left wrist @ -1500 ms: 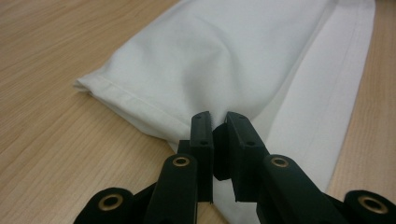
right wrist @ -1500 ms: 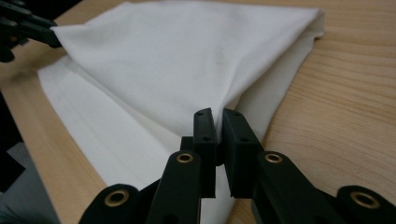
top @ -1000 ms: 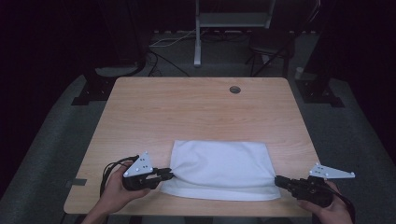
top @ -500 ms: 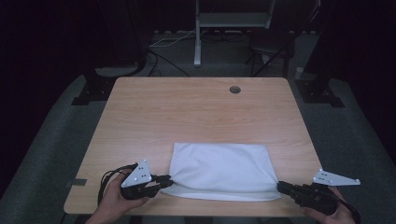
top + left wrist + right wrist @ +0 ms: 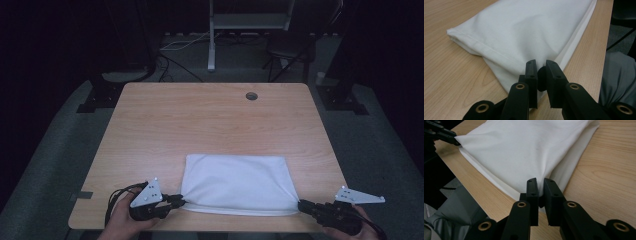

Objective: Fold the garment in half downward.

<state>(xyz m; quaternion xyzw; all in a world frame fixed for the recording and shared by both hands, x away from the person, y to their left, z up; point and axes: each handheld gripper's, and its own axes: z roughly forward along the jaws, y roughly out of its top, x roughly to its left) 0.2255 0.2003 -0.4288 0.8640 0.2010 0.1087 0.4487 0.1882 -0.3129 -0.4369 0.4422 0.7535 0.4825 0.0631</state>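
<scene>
A folded white cloth [image 5: 236,183] lies flat on the wooden table [image 5: 210,120], close to its near edge. My left gripper [image 5: 179,202] pinches the cloth's near left corner; in the left gripper view the black jaws are shut on the white fabric [image 5: 524,32] with my left gripper [image 5: 541,66] at the corner. My right gripper [image 5: 302,204] holds the near right corner, and in the right gripper view my right gripper [image 5: 539,182] has its jaws closed on the cloth [image 5: 524,147]. The cloth is stretched between the two corners.
A round cable hole [image 5: 251,95] sits near the table's far edge. A white stand [image 5: 212,35] and a dark chair [image 5: 290,50] are on the floor behind the table. The far half of the tabletop is bare wood.
Both grippers have drawn slightly toward the near edge, pulling the cloth with them. The cloth's near hem now lies closer to the table's front edge.
</scene>
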